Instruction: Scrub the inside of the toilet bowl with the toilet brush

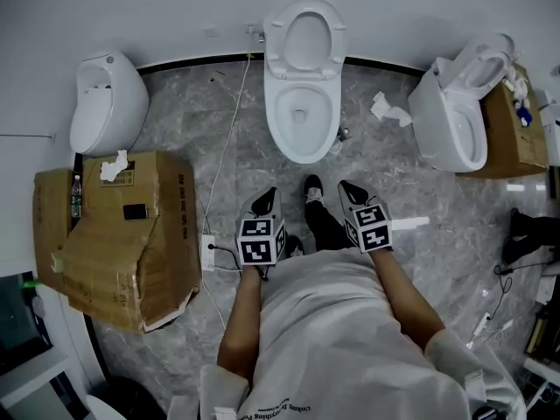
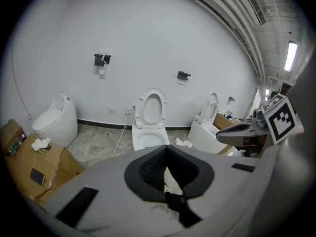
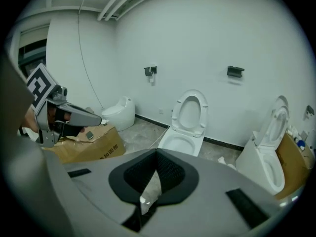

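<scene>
Three toilets stand along the white wall, and the middle toilet (image 1: 302, 68) is the one straight ahead of the person, its lid and seat raised against the wall and its bowl (image 1: 300, 112) open on the grey marble floor (image 1: 175, 129). A crumpled paper (image 1: 388, 109) lies on the floor between it and the right toilet (image 1: 455, 121), whose lid is also up and which has a small cardboard box (image 1: 516, 138) behind it. On the other side a thin cable (image 1: 229, 138) runs down the floor to a socket block (image 1: 208, 250), and farther left is an egg-shaped toilet (image 1: 107, 101) with its lid down. Near that one sits a large torn cardboard box (image 1: 114, 243) with a phone (image 1: 135, 211) and a wad of paper (image 1: 114, 166) on top. The left claw (image 1: 267, 198) and right claw (image 1: 350, 191) are held side by side well short of the middle toilet, both pointing toward it and downward, with a black shoe (image 1: 312, 186) between them. Each claw has its jaws closed tip to tip and grips nothing.
</scene>
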Motion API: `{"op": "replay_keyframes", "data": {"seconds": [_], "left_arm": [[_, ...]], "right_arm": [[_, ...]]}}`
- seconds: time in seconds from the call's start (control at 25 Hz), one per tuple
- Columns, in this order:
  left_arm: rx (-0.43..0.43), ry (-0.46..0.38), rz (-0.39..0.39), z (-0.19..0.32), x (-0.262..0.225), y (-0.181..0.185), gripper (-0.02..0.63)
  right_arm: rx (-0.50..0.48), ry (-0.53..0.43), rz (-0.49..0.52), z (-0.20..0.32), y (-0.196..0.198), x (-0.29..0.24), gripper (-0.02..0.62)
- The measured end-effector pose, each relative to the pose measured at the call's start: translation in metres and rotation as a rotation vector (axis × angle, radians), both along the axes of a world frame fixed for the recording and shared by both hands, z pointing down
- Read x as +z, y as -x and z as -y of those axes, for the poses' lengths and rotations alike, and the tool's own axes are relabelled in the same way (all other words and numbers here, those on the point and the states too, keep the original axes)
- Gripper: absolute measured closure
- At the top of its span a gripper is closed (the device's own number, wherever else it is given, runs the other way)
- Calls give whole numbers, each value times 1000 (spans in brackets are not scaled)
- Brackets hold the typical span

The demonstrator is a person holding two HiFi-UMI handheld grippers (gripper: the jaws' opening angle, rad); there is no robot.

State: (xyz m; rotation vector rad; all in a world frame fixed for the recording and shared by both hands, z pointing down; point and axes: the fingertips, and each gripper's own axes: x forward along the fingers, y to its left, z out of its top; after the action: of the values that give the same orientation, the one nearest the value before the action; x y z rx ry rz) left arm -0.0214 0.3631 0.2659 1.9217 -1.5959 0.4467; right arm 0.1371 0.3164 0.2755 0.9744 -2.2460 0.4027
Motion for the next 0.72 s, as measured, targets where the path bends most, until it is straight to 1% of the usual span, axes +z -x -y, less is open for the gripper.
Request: {"op": "replay_keyframes", "data": {"seconds": [0.12,0.28,0.52,0.64,0.72], "left_arm": [[14,7,9,21,-2,3,581],[47,10,27,52,-2,-3,581],[77,33,28,98,-3,-10,581],[96,35,49,124,-8,-13,581],[119,30,67,143,-11,-21,581]], "right_arm": [[7,7,16,23,8,-4,578],[-11,23,14,50,12,0,578],[34,7,17,103,4,-7,578],[34,14,30,124,3,-7,578],[36,2,38,146,0,-11,578]]}}
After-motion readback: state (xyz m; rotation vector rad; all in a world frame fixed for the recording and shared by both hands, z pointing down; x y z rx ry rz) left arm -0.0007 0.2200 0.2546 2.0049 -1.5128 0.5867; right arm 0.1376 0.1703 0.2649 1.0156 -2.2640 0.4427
